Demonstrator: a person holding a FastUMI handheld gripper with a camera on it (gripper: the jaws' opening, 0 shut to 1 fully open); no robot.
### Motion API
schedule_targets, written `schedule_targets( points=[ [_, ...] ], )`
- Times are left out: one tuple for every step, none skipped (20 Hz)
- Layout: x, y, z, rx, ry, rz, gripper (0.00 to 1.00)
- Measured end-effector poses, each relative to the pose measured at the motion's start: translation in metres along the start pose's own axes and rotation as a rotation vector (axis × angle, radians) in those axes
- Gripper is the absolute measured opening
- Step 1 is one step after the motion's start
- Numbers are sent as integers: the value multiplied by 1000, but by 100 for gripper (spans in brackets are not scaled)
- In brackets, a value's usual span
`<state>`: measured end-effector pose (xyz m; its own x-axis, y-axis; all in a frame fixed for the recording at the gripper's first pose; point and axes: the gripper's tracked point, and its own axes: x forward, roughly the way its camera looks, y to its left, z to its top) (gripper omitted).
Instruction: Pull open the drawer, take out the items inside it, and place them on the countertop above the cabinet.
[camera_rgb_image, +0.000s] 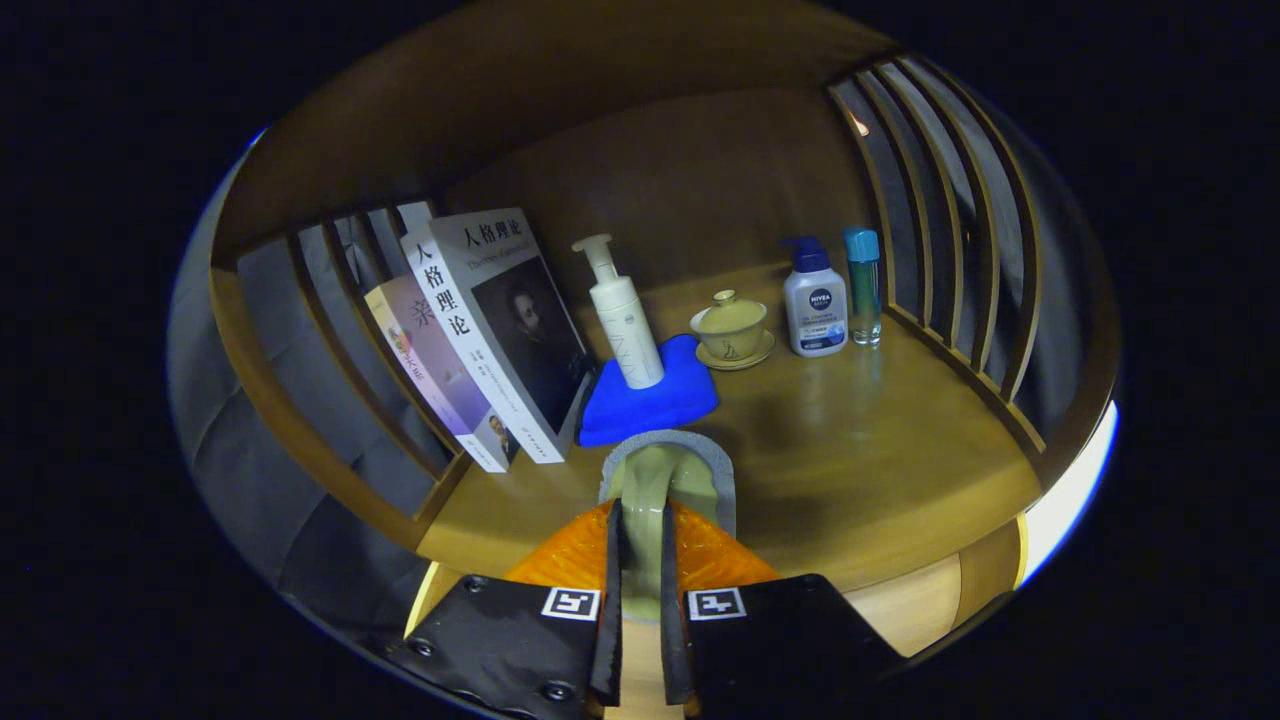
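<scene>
My gripper (640, 525) is shut on a flat pale-green item with a grey foam rim (662, 468), which sticks out forward between the two fingers. It hangs over the front part of the wooden countertop (860, 450), just short of a blue cloth (650, 400). I cannot tell whether it touches the wood. A white pump bottle (625, 320) stands on that cloth.
Two books (490, 330) lean against the slatted left rail (330, 330). Behind the cloth sit a lidded yellow cup on a saucer (732, 328), a white bottle with a blue pump (815, 300) and a slim blue-capped bottle (864, 285). A slatted rail (950, 230) closes the right side.
</scene>
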<state>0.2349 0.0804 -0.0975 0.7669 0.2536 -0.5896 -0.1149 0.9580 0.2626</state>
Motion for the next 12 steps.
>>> schedule_targets(
  points=[
    [3,1,1,4,-10,1,18],
    [7,2,3,5,-13,3,18],
    [14,1,5,2,-11,2,18],
    [9,2,4,-3,-10,0,19],
    [14,-2,5,-15,-18,-22,26],
    [21,-2,9,-30,-34,-29,32],
    [19,-1,9,-49,-46,-35,38],
    [18,-1,9,-69,-63,-35,45],
    [15,0,11,-96,-81,-40,63],
    [6,0,14,-126,-103,-52,81],
    [4,-1,17,-156,-129,-67,99],
    [-4,1,20,-189,-159,-75,98]
  ],
)
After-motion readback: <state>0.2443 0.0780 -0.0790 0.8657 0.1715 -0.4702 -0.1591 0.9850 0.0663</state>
